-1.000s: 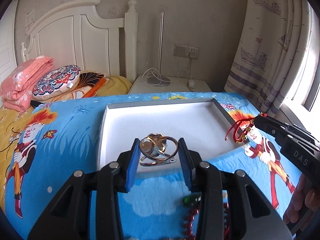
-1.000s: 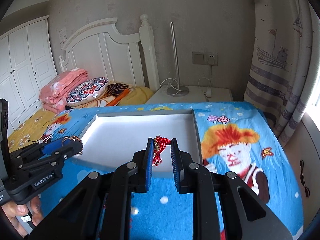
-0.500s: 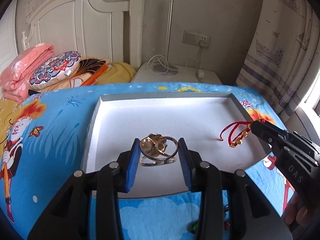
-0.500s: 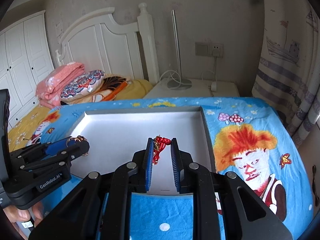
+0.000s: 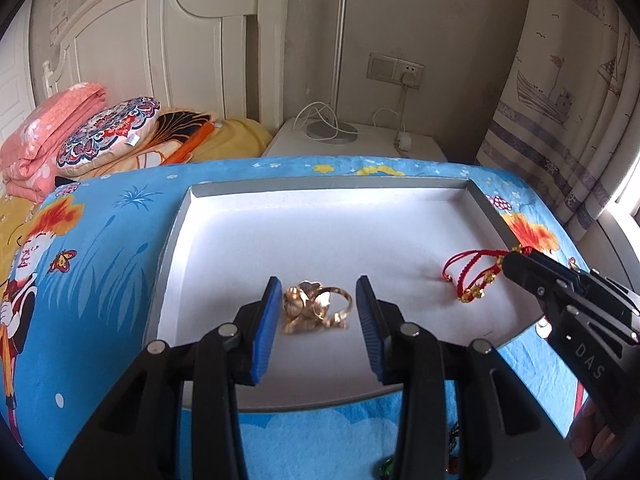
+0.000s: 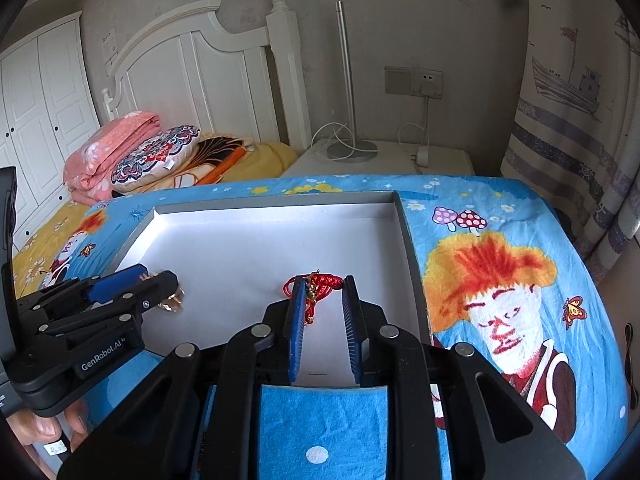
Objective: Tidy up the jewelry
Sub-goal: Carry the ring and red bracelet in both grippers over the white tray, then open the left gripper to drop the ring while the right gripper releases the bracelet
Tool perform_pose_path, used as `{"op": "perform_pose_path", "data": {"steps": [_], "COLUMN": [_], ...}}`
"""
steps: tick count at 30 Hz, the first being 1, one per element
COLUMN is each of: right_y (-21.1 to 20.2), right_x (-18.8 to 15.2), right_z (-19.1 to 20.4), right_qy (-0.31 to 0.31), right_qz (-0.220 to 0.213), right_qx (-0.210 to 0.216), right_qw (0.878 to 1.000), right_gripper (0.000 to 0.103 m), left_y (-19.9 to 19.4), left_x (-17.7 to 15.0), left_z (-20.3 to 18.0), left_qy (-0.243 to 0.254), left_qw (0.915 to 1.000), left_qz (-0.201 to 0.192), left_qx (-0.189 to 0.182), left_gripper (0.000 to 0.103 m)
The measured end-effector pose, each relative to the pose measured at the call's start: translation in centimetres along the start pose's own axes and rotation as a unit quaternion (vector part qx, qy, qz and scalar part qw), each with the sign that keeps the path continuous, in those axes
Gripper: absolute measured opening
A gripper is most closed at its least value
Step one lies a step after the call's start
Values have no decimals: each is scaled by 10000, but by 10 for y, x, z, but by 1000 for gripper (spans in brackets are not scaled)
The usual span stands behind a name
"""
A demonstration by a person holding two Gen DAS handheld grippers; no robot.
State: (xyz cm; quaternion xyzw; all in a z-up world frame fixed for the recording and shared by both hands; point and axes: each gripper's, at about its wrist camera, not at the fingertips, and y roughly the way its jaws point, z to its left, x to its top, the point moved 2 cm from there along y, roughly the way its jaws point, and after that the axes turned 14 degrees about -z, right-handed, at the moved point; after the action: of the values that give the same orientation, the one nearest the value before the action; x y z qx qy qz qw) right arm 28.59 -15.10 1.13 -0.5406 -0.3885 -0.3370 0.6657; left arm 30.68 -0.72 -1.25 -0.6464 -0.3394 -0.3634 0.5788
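Now gold bangle (image 5: 316, 306) lies in tray (image 5: 320, 190).

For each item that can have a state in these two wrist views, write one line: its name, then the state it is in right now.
Left gripper: jaws just opened, pads clear of the ring.
Gold ring: lying on the tray floor, released.
Right gripper: jaws just eased apart, red cord between the pads.
Red cord bracelet: resting on the tray floor at the right gripper's tips.
White tray: open, lying on the blue blanket.
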Motion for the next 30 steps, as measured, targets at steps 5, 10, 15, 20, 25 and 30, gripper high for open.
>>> {"op": "perform_pose_path", "data": {"steps": [5,10,15,20,25,30], "right_y": [-4,-8,-13,-27,-51,-78], "right_x": [1,2,2,1,-5,-12], "right_z": [1,1,-2,-1,1,4], "right_qy": [-43,-38,4,2,24,3], "right_qz": [-95,-143,-162,-259,-371,-478], "right_qx": [-81,-87,-85,-79,-51,-41], "right_qw": [9999,9999,9998,9996,9993,9989], "right_gripper": [57,57,58,61,64,68], "left_y": [-3,-7,-15,-33,-56,-85], "left_x": [1,-1,-4,-7,-14,-22], "left_z": [-1,-1,2,4,6,8], "left_qy": [23,25,-3,-21,37,81], "left_qw": [10000,10000,10000,9999,9998,9994], "left_qz": [-25,-30,-67,-150,-205,-329], "left_qx": [-7,-4,21,34,66,106], "left_gripper": [48,51,54,56,56,56]}}
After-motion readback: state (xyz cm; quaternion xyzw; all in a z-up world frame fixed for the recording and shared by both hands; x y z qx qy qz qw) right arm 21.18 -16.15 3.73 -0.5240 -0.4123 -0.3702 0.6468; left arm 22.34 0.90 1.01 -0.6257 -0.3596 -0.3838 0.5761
